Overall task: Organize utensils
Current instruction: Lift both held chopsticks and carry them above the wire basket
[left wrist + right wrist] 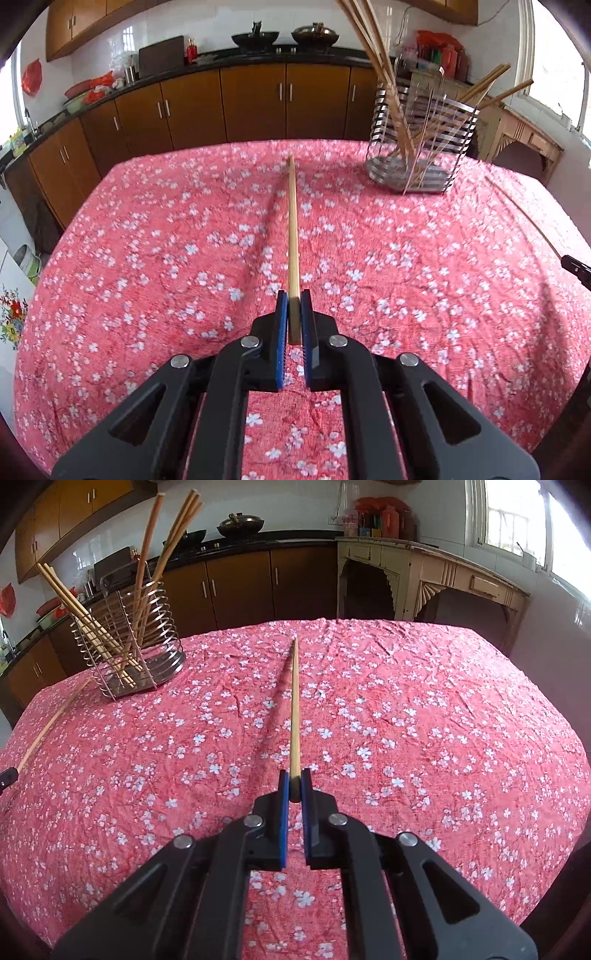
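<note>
Right now each gripper holds one chopstick. In the left wrist view, the left gripper sits at the bottom middle of the frame with its two blue fingers pinched tight on the thick end of a wooden chopstick. That stick pokes straight out from between the fingers, up toward the middle of the frame, above the pink flowered tablecloth. A shiny wire holder stands on the cloth in the upper right of this frame, well apart from the gripper, with more chopsticks leaning inside it at different tilts. In the right wrist view, the right gripper is also at the bottom middle, and its blue fingers are squeezed on the end of a second chopstick. This stick also points straight ahead from between the fingers, with its thin tip near the middle of the frame. In this view the wire holder is in the upper left, and the left gripper's chopstick shows as a thin stick by the left edge. Brown cupboards and a black counter run along the back wall.
</note>
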{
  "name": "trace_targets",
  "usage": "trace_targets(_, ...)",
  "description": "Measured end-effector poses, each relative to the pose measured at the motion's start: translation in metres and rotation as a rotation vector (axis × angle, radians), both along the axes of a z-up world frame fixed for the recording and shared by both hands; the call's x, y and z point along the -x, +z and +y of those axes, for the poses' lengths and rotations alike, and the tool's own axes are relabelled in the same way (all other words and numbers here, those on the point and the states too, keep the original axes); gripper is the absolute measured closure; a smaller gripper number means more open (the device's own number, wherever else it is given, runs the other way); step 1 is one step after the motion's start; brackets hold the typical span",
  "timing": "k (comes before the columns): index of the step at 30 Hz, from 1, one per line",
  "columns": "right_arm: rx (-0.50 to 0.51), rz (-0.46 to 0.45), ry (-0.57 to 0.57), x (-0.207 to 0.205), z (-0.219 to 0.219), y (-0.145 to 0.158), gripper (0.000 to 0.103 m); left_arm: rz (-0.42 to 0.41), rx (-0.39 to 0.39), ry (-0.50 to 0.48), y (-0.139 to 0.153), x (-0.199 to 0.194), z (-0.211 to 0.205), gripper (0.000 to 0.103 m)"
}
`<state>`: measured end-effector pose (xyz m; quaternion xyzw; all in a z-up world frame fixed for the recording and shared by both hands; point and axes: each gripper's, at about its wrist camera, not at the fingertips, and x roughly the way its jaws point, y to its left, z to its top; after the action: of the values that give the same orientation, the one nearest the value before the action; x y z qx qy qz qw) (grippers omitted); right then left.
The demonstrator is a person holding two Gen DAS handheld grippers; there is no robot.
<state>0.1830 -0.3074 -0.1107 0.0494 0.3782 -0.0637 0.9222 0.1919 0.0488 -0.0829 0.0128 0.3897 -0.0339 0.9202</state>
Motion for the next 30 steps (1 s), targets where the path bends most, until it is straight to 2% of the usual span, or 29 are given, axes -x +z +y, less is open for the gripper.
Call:
trace_targets(16, 0.009, -0.215, 0.016, 0.03, 0.009, 0.077, 0.096, -0.29, 0.038, 0.028, 0.095, 0.025, 0.004, 0.096)
trace_targets(23, 0.01, -0.299, 0.011, 0.028, 0.008, 0.105, 0.096, -0.352, 0.044, 0.047, 0.12, 0.02, 0.006, 0.096)
trace_targets(30, -0.001, -0.36, 0.014, 0.015, 0.007, 0.135, 0.096, -0.375, 0.043, 0.06, 0.138, 0.002, 0.006, 0.096)
